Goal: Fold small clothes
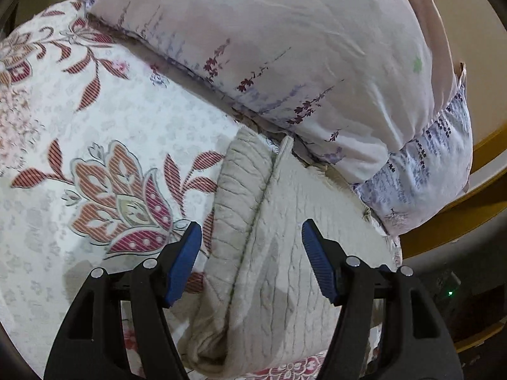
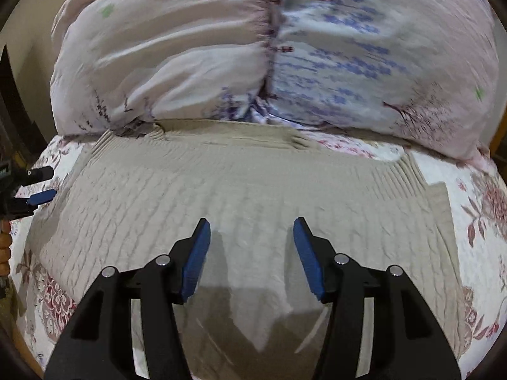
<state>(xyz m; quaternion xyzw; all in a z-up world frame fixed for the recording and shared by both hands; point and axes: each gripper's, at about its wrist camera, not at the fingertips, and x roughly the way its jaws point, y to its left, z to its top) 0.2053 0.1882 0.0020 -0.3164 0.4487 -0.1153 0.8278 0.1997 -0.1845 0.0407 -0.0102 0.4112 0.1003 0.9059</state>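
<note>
So far the beige knitted garment [image 2: 253, 196] lies spread across the bed [image 1: 63, 120], on the flowered bedspread, with its far edge tucked against the big pillow [image 2: 190, 57] at the head of the bed. It looks broad and fairly flat in the right wrist view, while the left wrist view shows a ribbed band and a seam turned up along its left side, so one fold may already be made there; I judge that further folds are left. The left tongs [image 1: 252, 256] hang open above the garment's left part, nothing between the blue pads. The right tongs [image 2: 252, 253] stand open too over the middle of the garment, pads clear of the knit. No earlier fold line is plain to see. The near edge of the garment is hidden under both tongs, its far edge vanishes beneath the pillow, and blur smears the pillow's print. What kind of garment it is I cannot tell.
</note>
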